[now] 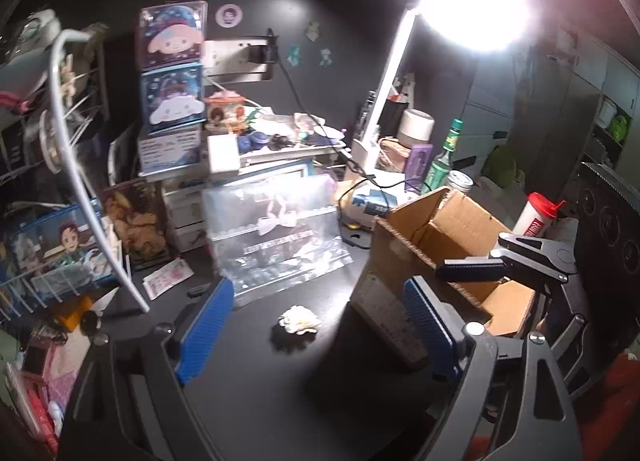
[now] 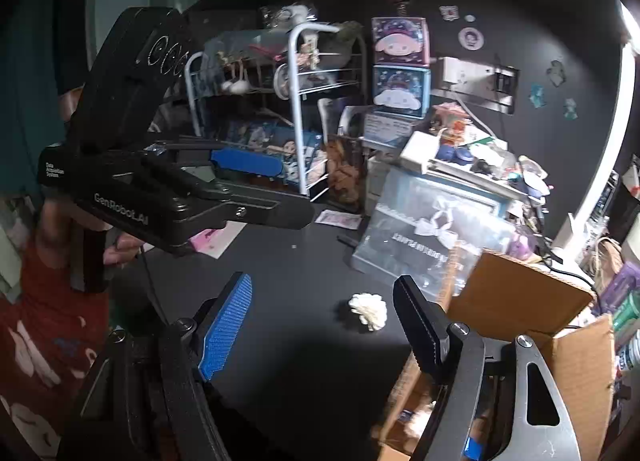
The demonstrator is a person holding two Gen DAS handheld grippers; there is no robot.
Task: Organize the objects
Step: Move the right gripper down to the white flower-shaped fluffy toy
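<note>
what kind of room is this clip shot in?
Most likely a cluttered desk in a bedroom or hobby corner at home: stacked cartoon-character boxes, a lit desk lamp, a wire rack of anime merchandise, and an open cardboard box on the dark desktop.

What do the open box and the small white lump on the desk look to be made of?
The open box looks like brown corrugated cardboard, matte: fluting shows along its cut top edge. The white lump looks like crumpled tissue or soft paper, matte with folded creases, though fabric can't be ruled out. The desk is a smooth black surface, slightly glossy under the lamp.
</note>
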